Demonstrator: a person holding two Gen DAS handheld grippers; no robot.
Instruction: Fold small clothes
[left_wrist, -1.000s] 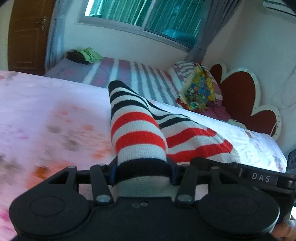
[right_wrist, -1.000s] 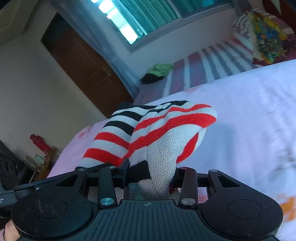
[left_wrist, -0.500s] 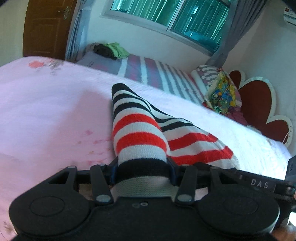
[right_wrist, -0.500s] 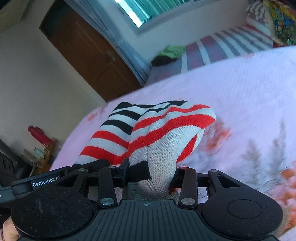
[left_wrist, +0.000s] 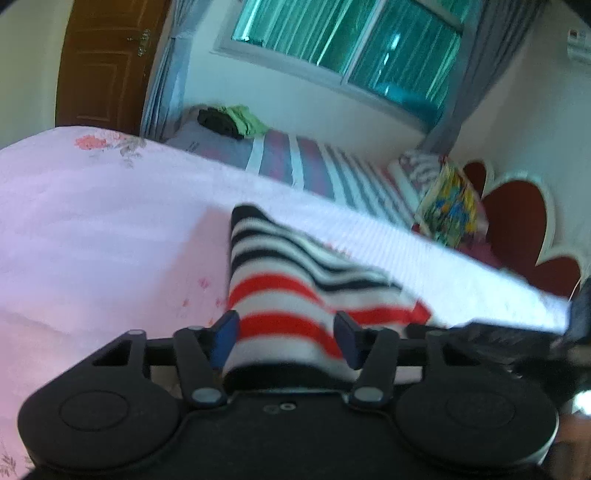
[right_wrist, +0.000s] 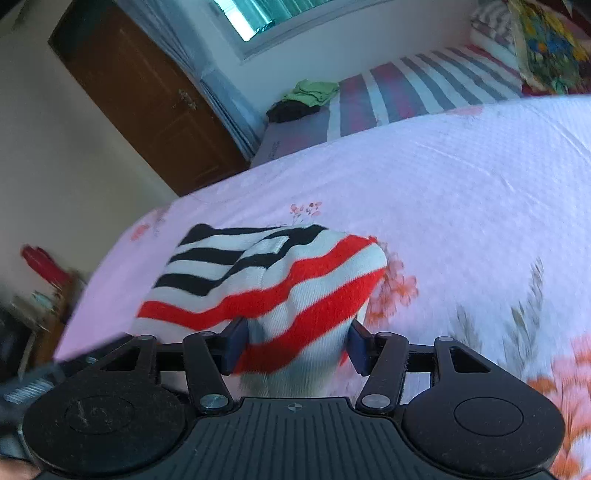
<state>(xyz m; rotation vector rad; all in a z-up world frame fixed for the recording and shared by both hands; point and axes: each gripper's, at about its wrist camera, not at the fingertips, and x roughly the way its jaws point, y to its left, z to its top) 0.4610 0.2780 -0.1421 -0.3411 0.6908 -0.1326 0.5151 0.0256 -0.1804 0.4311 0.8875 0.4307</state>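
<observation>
A small knitted garment with red, white and black stripes (left_wrist: 291, 284) lies on the pink flowered bedsheet (left_wrist: 92, 229). Its near edge sits between the blue pads of my left gripper (left_wrist: 284, 341), whose jaws stand apart around the cloth. In the right wrist view the same garment (right_wrist: 258, 273) bunches up between the pads of my right gripper (right_wrist: 295, 349), also spread wide around it. The other gripper's black body shows at the right edge of the left wrist view (left_wrist: 535, 339).
A second bed with a striped cover (left_wrist: 303, 162) stands beyond, with a green and dark clothes pile (left_wrist: 232, 122) and a colourful pillow (left_wrist: 450, 206). A brown door (right_wrist: 147, 96) and a window (left_wrist: 354, 48) are behind. A red object (right_wrist: 40, 262) stands at left.
Both grippers' jaws have opened from a tight pinch on the garment's edge. The garment has dropped lower onto the sheet, and both cameras have tilted.
</observation>
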